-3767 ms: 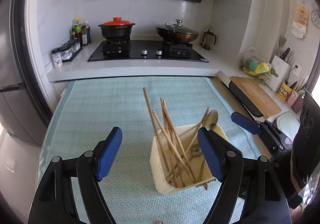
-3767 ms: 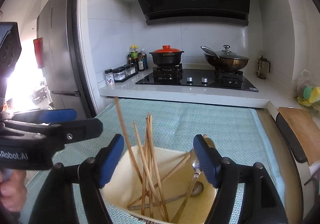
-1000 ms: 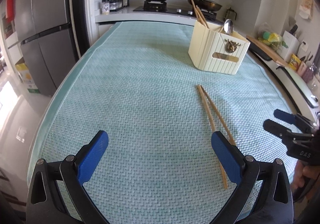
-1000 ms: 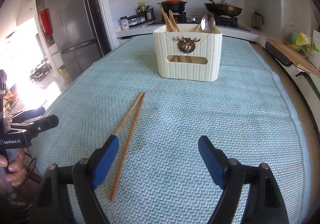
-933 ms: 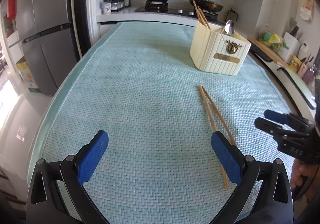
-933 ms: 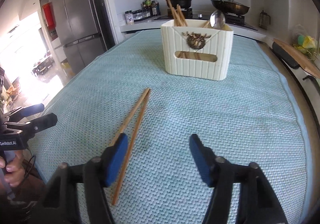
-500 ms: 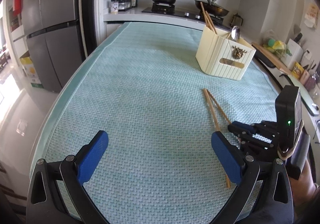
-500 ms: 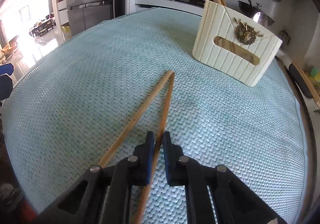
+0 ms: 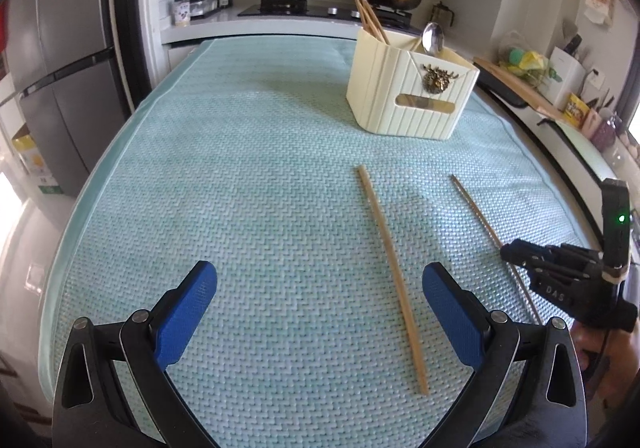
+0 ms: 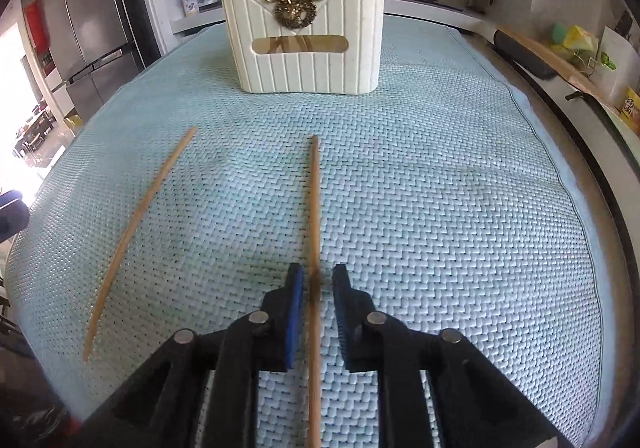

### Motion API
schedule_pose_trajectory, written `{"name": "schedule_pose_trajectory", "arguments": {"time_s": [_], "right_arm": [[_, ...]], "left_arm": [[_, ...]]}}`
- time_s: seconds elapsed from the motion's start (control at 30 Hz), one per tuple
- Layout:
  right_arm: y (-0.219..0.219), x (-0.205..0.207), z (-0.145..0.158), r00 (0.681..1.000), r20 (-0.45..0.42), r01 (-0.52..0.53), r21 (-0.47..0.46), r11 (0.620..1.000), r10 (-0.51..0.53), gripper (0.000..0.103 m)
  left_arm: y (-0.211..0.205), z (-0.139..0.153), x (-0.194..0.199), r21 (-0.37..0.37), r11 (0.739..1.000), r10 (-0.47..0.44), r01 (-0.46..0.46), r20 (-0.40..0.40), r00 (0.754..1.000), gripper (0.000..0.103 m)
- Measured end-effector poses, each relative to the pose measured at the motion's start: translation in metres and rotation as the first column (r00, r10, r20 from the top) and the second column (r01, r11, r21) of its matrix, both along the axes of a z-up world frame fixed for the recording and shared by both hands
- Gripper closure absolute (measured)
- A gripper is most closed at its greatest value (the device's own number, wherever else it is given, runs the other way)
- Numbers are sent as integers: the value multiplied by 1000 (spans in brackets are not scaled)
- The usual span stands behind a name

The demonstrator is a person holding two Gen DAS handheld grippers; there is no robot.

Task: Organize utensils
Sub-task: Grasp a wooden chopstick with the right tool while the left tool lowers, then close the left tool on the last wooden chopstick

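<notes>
A: Where do we stand on the chopsticks?

B: Two on the mat (image 10: 460,208). One chopstick (image 10: 315,216) runs straight between the pads of our right gripper (image 10: 316,288), long axis in line with the fingers, tip aimed at the utensil holder (image 10: 304,44).

A: Clamped?

B: No. Jaws are opening, narrow gap each side, pads not pressing the stick.

A: The other chopstick (image 9: 392,276)?

B: Lies on the mat just beside the right pad of our left gripper (image 9: 320,308), jaws wide apart, nothing between them. It runs roughly parallel to the first, well apart from it.

A: So right for the near one?

B: We judge yes. It's already straddled; the holder is dead ahead along the stick's axis.
</notes>
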State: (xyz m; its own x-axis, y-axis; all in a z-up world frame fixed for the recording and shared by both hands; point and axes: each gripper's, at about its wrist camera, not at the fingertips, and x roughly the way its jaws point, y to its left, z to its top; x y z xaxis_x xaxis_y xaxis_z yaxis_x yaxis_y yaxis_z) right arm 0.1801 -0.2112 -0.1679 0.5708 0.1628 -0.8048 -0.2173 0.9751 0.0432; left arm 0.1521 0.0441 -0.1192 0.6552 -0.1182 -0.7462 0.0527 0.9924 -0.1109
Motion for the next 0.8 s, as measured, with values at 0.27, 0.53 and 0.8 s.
{"name": "schedule_pose_trajectory", "arguments": {"time_s": [0.27,0.53,0.8], "right_arm": [[-6,18,5,998,-39,-54,60,997,56,79],[10,43,-1,994,-64,-86,-5,996,86,79],[22,66,1,985,-86,-153,-42,987,149,79]], "left_arm": [[-17,-22,33,-8,997,-73,73,-88,993,1],[-28,-34,81,4,996,-92,93,-141,986,3],[-50,-51,113,98,989,-91,115,-214,973,28]]}}
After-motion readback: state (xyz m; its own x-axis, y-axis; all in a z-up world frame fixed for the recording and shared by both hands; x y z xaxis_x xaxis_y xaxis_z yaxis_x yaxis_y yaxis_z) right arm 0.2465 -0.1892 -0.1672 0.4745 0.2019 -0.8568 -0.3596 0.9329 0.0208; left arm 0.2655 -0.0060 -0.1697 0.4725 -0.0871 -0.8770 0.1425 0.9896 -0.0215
